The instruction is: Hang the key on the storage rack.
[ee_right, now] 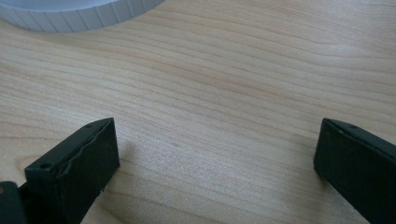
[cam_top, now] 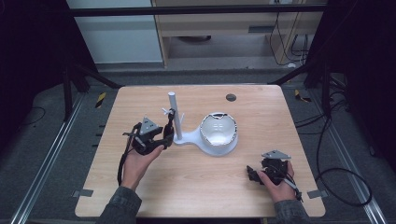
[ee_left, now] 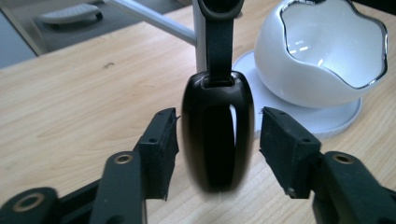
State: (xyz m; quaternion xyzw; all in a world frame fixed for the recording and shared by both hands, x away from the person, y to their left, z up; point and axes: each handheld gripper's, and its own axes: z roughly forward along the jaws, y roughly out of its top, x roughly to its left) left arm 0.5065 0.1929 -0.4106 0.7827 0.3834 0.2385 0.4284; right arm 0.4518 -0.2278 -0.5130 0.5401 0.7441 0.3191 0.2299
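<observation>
Right hand-held gripper [cam_top: 252, 174] low at near right of desk [cam_top: 196, 186], jaws wide apart over bare wood, nothing between them. Left hand-held gripper [ee_left: 218, 140] farther in, left of centre, jaws apart on either side of glossy black oval pendant [ee_left: 217, 135]; narrow gaps both sides, not touching. Pendant hangs on black strap [ee_left: 219, 44] from white stand [cam_top: 173, 114]. Just beyond, right: white bowl [cam_top: 217, 129] with chrome rim on stand's base.

Table [cam_top: 196, 177]: pale wood, fine grain lines. Stand [cam_top: 187, 137]: white, with white post. Bowl [ee_left: 322, 60]: glossy white, chrome-silver wavy rim. Hanging object [ee_left: 217, 135]: glossy black on a black strap. Left gripper [ee_left: 219, 144] and right gripper [ee_right: 215, 172]: matte black, the left with brass-coloured screws.
</observation>
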